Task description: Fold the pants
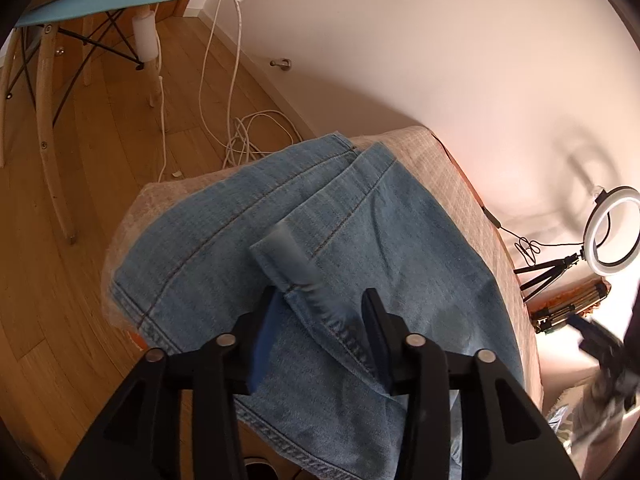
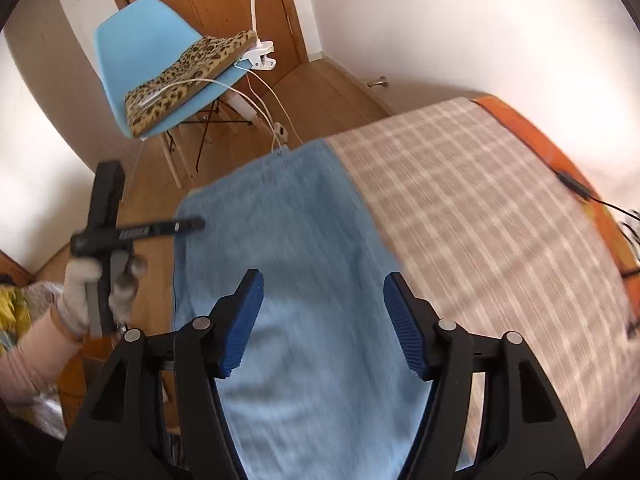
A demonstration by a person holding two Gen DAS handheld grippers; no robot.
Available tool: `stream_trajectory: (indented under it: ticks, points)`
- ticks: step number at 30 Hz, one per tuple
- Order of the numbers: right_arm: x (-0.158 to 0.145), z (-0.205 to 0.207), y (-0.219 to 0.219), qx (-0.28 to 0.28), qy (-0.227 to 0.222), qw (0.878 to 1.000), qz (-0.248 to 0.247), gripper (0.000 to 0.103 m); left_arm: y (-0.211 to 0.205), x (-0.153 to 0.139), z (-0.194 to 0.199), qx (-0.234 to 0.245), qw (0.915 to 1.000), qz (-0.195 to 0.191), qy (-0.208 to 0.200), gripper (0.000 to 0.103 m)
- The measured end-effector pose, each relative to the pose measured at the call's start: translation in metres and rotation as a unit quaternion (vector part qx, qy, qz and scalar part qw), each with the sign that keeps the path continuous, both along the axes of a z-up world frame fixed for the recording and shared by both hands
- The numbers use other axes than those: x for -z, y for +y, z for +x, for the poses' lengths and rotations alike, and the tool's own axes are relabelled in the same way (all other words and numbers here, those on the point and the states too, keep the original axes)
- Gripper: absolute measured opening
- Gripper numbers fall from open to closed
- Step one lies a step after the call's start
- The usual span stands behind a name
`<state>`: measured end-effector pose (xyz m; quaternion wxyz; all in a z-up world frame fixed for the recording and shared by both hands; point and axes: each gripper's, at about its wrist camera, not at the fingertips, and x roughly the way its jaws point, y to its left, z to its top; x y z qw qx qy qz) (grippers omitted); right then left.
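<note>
Jeans lie on the checked bench, legs doubled lengthwise; cross-folds seemingly remain; left gripper and right gripper hover at 6 o'clock, jaws wide, empty.

We count one pair of jeans, light blue denim, lying on one checked cloth. We see two grippers: the left one and the right one, each with two fingers and two blue pads. One gloved hand shows in the right wrist view. There is one blue chair with one leopard-print cushion on its seat, and one white clamp at the seat's edge. We make out one ring light on one small tripod. White cables lie on the floor, perhaps two or three; the tangle keeps us from counting them.
</note>
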<state>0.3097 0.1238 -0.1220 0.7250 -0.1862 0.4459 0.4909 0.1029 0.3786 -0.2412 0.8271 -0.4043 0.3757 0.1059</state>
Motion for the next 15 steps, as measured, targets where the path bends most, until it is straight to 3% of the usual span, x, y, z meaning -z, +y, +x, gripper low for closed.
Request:
stream_trajectory:
  ticks: [4, 7, 13, 15]
  points:
    - [0.024, 0.033, 0.062, -0.006, 0.018, 1.000, -0.009, 0.070, 0.002, -0.003, 0.004, -0.006, 0.9999, -0.014, -0.007, 0.055]
    - [0.046, 0.051, 0.097, -0.004, 0.016, 1.000, -0.020, 0.070, 0.000, -0.003, 0.008, -0.005, 1.0000, -0.007, -0.002, 0.055]
    - [0.085, 0.089, 0.135, 0.028, 0.069, 0.997, -0.011, 0.070, 0.003, -0.002, 0.001, -0.022, 0.9992, -0.026, -0.023, 0.054]
    - [0.095, 0.095, 0.143, 0.031, 0.089, 0.996, -0.004, 0.068, 0.001, -0.002, 0.000, -0.021, 0.9995, -0.012, -0.022, 0.046]
